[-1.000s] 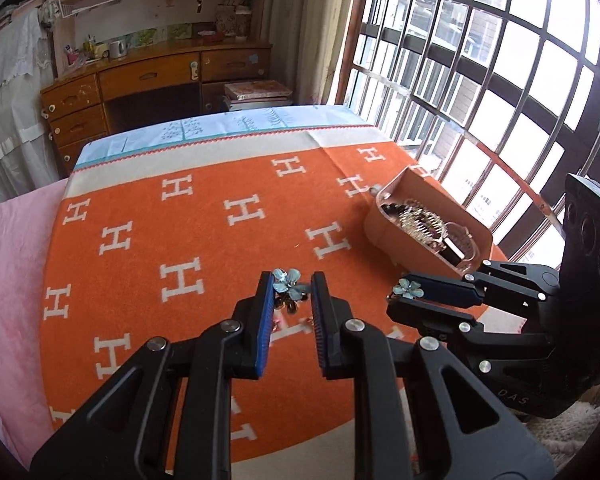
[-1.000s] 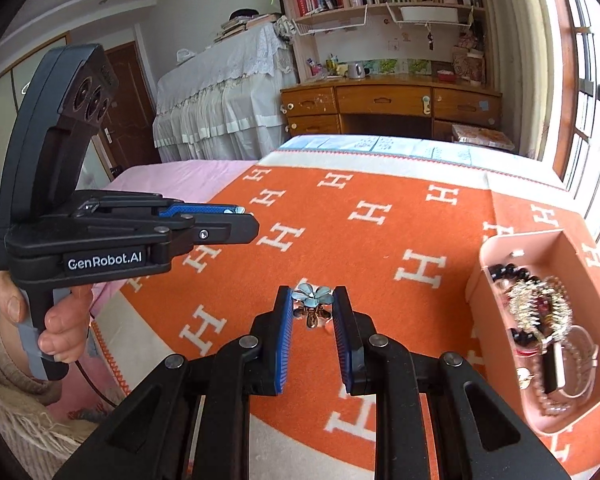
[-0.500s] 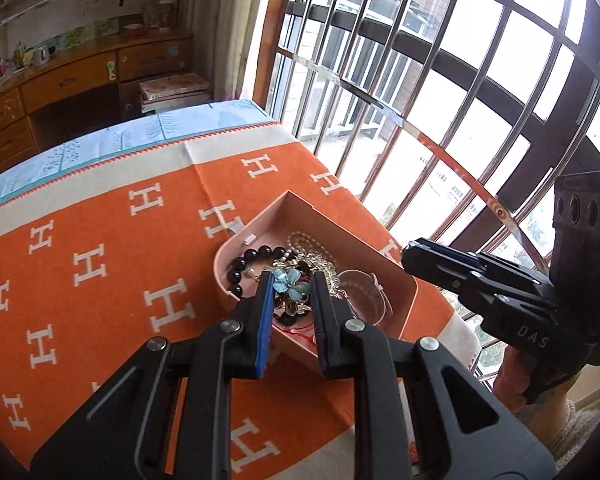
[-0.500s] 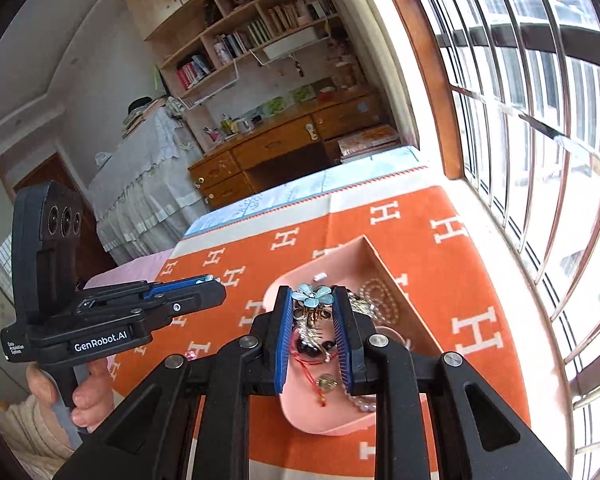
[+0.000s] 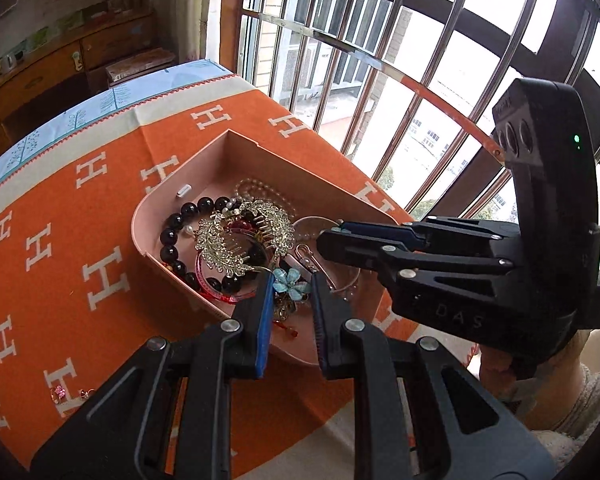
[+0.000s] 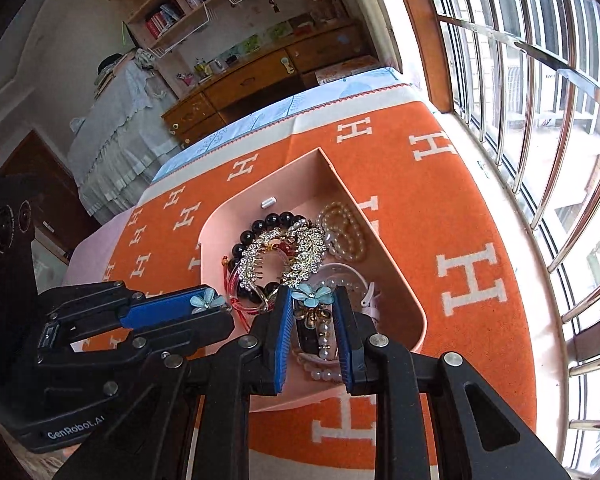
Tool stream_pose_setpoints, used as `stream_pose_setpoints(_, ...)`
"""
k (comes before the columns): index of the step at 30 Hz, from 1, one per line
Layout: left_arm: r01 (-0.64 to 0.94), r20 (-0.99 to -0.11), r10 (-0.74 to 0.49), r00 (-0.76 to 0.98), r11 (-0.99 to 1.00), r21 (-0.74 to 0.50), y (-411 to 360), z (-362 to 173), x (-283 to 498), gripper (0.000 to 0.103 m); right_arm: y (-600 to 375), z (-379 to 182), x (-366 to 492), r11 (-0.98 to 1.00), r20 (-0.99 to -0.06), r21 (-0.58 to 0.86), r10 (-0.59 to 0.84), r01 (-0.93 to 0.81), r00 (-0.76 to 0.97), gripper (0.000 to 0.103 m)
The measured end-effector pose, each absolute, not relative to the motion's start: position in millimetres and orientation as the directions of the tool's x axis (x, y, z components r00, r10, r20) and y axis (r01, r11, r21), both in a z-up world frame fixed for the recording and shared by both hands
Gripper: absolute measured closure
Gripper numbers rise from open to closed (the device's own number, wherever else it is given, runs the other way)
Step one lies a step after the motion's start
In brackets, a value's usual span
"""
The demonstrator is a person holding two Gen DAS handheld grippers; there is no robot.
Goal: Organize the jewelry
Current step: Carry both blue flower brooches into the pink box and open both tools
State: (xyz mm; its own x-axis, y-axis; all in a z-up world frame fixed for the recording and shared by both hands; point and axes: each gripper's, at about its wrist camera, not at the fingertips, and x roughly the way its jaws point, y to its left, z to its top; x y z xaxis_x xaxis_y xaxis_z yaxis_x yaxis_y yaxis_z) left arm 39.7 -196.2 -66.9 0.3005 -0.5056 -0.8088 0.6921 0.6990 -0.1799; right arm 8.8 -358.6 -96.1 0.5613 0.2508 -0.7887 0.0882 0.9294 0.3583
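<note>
Holding both grippers over the near end of the pink plastic tray (image 5: 156, 216), we clamp a blue flower earring (image 5: 291, 282) in the left gripper (image 5: 288, 300) and its twin blue flower earring (image 6: 313, 295) in the right gripper (image 6: 311, 322). Black bead bracelet (image 5: 172, 236), gold leaf comb (image 6: 282, 254) and pearls lie inside, on the orange H-patterned blanket (image 5: 80, 184).

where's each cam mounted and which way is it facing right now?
Left wrist: on the left tool, looking down along its fingers at the tray, window behind; the right tool and its hand show at right.
Right wrist: on the right tool, facing down at the tray, desk beyond; the left tool shows at left.
Shared: tray, orange blanket, both tools, each shut on a blue flower earring.
</note>
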Motion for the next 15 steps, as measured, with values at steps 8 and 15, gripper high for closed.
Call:
stream_pose_setpoints(8,0.695,-0.835,-0.467,0.289,0.703,-0.153,-200.9,-80.1,35.6,0.074,-372.1,-95.1,5.7,0.898,-0.758,0.409,0.236,0.163,0.608,0.058)
stream_pose_setpoints(15,0.696,-0.814,-0.481,0.326,0.705,-0.139,-193.1,-72.8,28.4,0.053,-361.1,-83.9,-0.3,0.91,-0.755,0.387,0.222,0.147,0.617,0.057)
